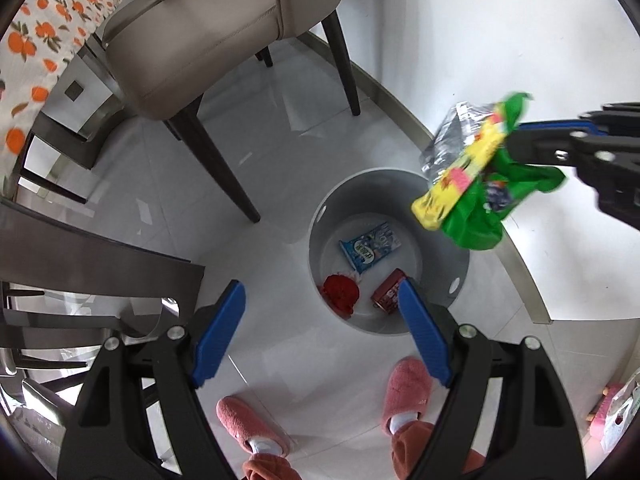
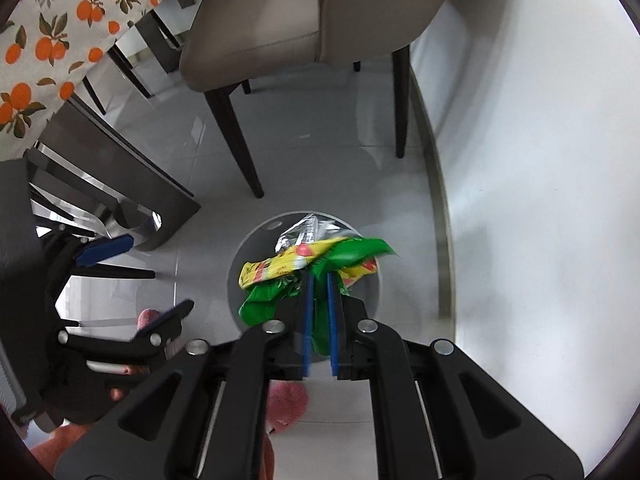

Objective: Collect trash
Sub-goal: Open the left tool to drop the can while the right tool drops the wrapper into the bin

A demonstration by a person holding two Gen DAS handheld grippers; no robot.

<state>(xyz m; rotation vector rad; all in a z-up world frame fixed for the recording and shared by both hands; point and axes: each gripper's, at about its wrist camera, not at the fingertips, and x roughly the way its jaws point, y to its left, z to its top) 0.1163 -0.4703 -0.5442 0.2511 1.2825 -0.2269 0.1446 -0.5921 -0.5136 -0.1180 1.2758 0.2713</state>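
Each claw (image 1: 322, 332) (image 2: 319, 312) is black plastic with blue finger pads (image 1: 218, 336) and silver screws (image 1: 175, 333); pink fuzzy slippers (image 1: 406, 390) and rust-orange trouser cuffs (image 1: 266, 467) show at lower frame.

Pale tiled floor (image 1: 248, 216) under grey bin (image 1: 320, 216), chair (image 1: 224, 32), 2 slippers (image 1: 408, 388).

Place type: home, dining area.
Seating: upholstered beige dining chair (image 1: 208, 36) on dark tapered legs, beside a white wall (image 1: 500, 40).
Table: dining table under an orange-fruit print tablecloth (image 2: 60, 36); dark table base (image 2: 120, 168) below it.
Floor: glossy light-grey tiles (image 1: 248, 152) with a metal-coloured skirting strip (image 1: 404, 108).
Waste container: small grey bin (image 1: 452, 276) on the floor.
Footwear: pink fluffy house slippers (image 1: 408, 388).
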